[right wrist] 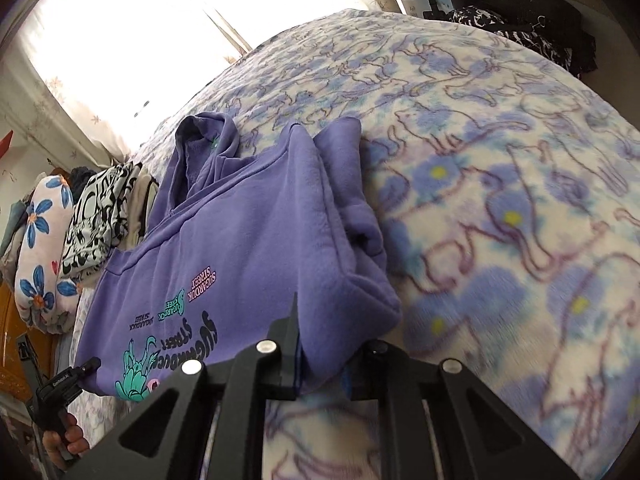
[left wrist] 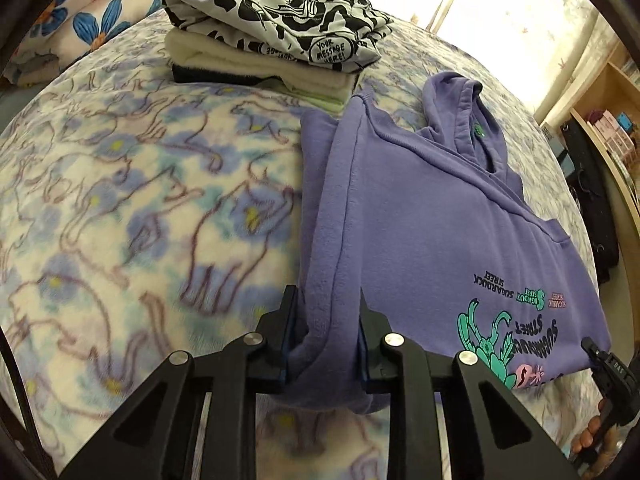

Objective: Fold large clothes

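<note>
A fleece bedspread (left wrist: 132, 208) printed with blue flowers covers the whole surface, and everything else is placed against the purple hoodie (left wrist: 432, 216) lying on it. The hoodie rests print-side up with its sleeves already folded in, so it forms a long narrow panel. Its long axis runs straight away from both grippers, from the hem at the near end to the hood (right wrist: 200, 140) at the far end. Beyond the hood and off to its left sits a stack of folded clothes (left wrist: 272, 36), topped by a black-and-white printed piece, with a flowered pillow (right wrist: 40, 248) further on.

The left gripper (left wrist: 326, 340) is clamped on the hoodie's near left hem corner, with the bunched edge pinched between its pads. The right gripper (right wrist: 324, 356) grips the near right corner the same way. Each hand is equally close to the hem, one per corner, so the likely next fold carries the hem along the long axis toward the hood.
</note>
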Action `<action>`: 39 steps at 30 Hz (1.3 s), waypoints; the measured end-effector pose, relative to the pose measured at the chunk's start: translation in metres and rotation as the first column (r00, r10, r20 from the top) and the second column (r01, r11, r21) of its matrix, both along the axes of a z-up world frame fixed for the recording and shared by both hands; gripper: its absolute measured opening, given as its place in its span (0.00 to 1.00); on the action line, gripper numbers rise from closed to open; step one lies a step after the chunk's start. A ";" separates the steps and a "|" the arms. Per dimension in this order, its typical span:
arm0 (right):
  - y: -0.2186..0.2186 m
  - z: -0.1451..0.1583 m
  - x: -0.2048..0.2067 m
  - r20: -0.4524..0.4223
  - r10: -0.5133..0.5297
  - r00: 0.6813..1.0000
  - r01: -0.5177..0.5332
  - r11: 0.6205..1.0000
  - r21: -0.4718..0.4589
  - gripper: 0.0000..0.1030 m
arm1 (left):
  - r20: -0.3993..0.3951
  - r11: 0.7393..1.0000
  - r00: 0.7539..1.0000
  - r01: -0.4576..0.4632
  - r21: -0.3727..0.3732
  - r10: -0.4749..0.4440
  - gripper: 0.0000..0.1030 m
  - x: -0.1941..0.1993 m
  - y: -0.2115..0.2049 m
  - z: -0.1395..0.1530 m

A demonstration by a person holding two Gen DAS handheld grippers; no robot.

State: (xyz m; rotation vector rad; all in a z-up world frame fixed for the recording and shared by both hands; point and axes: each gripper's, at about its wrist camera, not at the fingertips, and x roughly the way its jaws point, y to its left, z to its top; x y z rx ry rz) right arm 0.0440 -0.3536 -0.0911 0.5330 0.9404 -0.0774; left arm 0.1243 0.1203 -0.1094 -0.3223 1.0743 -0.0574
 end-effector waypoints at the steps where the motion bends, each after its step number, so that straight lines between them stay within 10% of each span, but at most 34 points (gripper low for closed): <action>1: 0.001 -0.001 -0.003 -0.005 0.006 1.000 -0.006 1.000 -0.010 0.12 | -0.001 1.000 1.000 0.013 0.012 -0.013 0.21 -0.004 -0.001 -0.002; 13: 0.020 0.005 0.007 -0.101 0.060 0.993 -0.082 0.969 -0.232 0.28 | 0.137 0.921 0.986 0.032 0.389 -0.092 0.65 -0.014 -0.019 0.018; 24: -0.006 0.008 0.000 -0.124 -0.058 0.991 0.045 0.994 -0.100 0.41 | 0.213 0.921 0.973 0.000 0.389 -0.090 0.66 0.018 -0.023 0.047; 31: -0.020 0.028 -0.005 -0.035 -0.132 0.991 0.120 0.963 -0.239 0.42 | 0.197 0.906 0.965 0.077 0.417 -0.173 0.66 0.055 -0.049 0.037; 39: 0.056 0.047 0.099 0.097 0.097 0.991 -0.048 0.910 -0.413 0.42 | 0.233 0.888 0.945 0.105 0.448 -0.229 0.66 0.135 -0.077 0.024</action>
